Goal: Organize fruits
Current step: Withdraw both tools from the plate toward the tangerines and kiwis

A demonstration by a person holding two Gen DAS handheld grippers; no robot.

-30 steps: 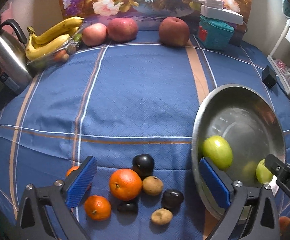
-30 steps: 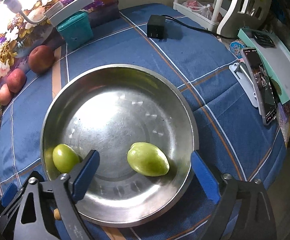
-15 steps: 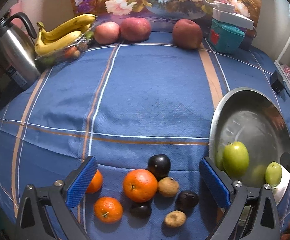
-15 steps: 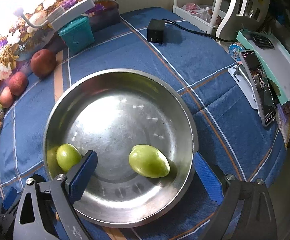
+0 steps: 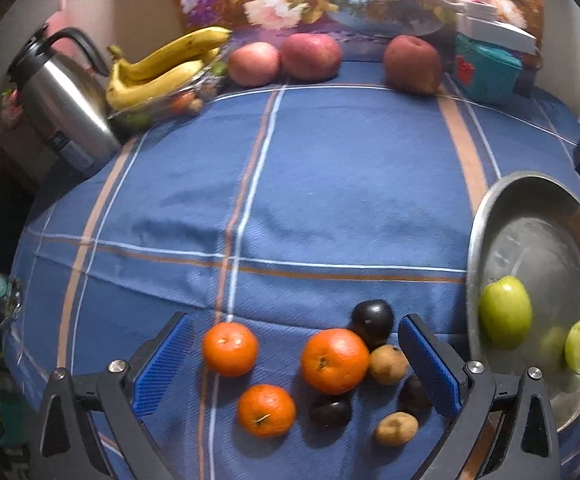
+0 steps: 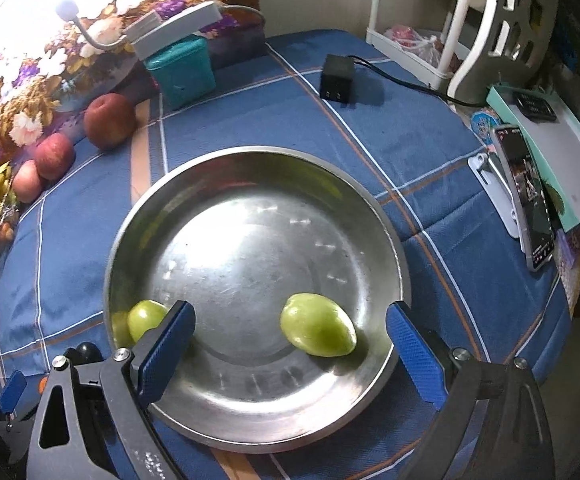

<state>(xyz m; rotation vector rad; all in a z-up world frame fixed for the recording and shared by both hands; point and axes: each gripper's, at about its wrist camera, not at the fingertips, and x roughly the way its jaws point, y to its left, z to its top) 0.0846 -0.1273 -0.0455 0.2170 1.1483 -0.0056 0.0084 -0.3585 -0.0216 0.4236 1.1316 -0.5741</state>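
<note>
2 green fruits (image 6: 317, 325) already sat in the bowl (image 6: 373, 208); oranges (image 5: 335, 361) lay on the cloth. Both claws – left (image 5: 297, 364), right (image 6: 290, 354) – were wide open, empty. Best move: centre left over 1 orange, avoid neighbours.

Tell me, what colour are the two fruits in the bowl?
Green fruits, clearest in the right wrist view.
</note>
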